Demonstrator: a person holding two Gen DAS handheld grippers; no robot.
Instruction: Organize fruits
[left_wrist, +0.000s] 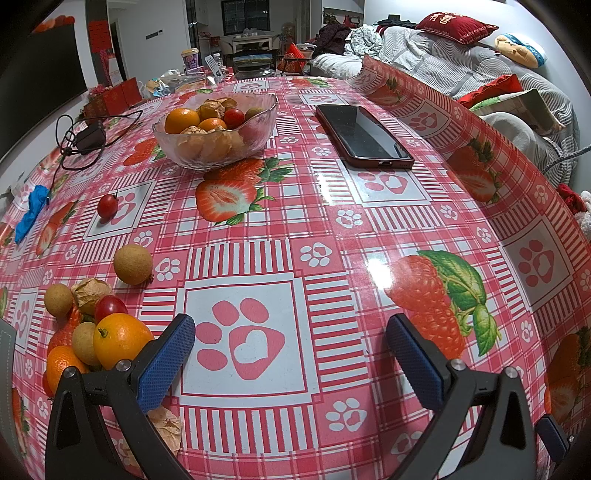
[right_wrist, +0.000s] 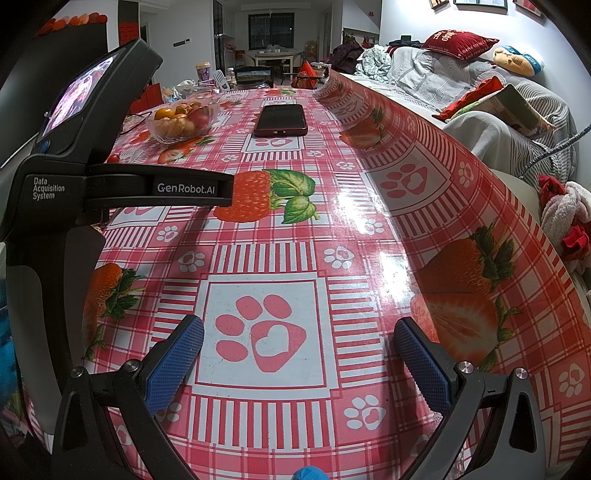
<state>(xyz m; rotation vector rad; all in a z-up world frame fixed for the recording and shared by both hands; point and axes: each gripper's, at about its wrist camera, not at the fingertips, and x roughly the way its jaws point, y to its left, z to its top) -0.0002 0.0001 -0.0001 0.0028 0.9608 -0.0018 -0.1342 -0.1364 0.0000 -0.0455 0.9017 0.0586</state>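
Note:
A glass bowl (left_wrist: 258, 125) at the far side of the table holds oranges, husked groundcherries and a cherry tomato. Loose fruit lies at the near left: a cherry tomato (left_wrist: 107, 205), a longan (left_wrist: 133, 265), and a cluster with an orange (left_wrist: 120, 339), another tomato (left_wrist: 110, 307), longans and a groundcherry (left_wrist: 90, 293). My left gripper (left_wrist: 291, 354) is open above a paw print, with nothing between its fingers, and its left finger is just right of the cluster. My right gripper (right_wrist: 299, 354) is open and empty too. The bowl (right_wrist: 155, 131) is far off in the right wrist view.
A phone (left_wrist: 364, 136) lies right of the bowl. A charger with cable (left_wrist: 86, 138) and a blue cloth (left_wrist: 31, 212) are at the left. The tablecloth's right edge curls up (left_wrist: 480, 147). The left gripper's body (right_wrist: 92, 184) fills the right wrist view's left side. A cluttered sofa lies beyond the table.

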